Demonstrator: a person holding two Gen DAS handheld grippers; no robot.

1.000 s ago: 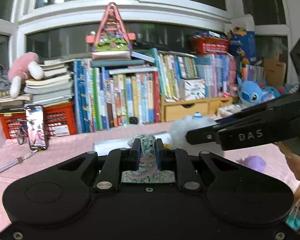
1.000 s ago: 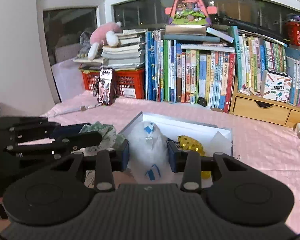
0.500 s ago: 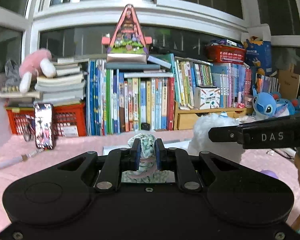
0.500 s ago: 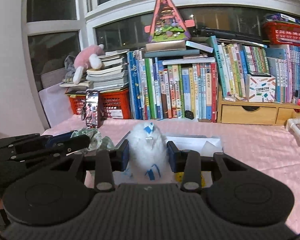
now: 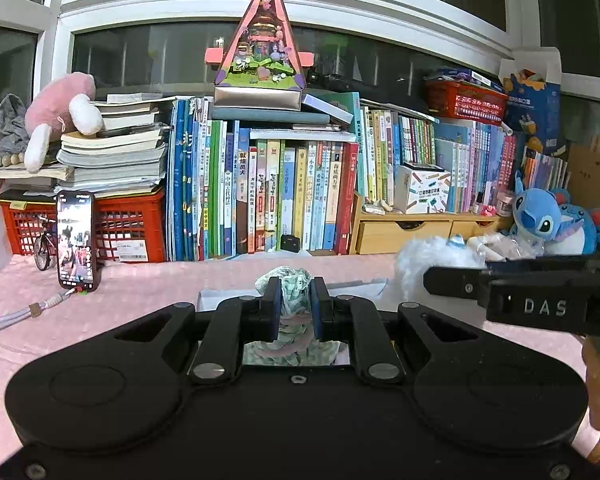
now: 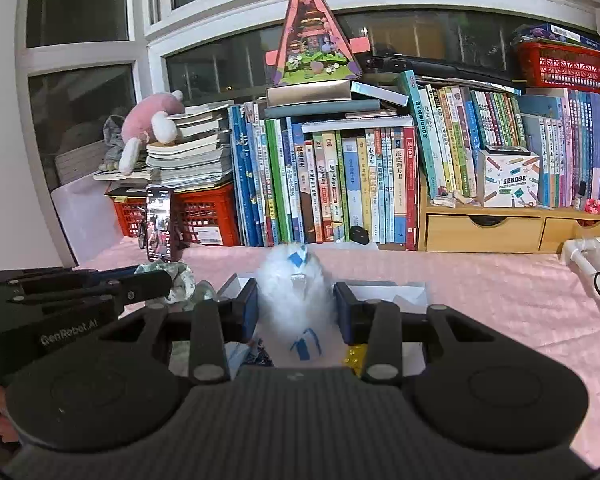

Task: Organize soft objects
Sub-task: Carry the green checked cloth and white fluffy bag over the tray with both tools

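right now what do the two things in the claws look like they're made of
Left claw: the green patterned bundle looks like thin woven cloth, matte, going by its crumpled folds. Right claw: the white fluffy toy looks like long-pile synthetic fur, wispy at its edges, with blue trim, perhaps ribbon.

Open white box (image 6: 396,292) on the pink counter (image 6: 480,280): bare counter to its right and between it and the book row (image 6: 340,184). Obstacles: upright phone (image 6: 161,224) and red crate (image 6: 208,216) to the box's left rear; white rack (image 6: 580,256) far right.
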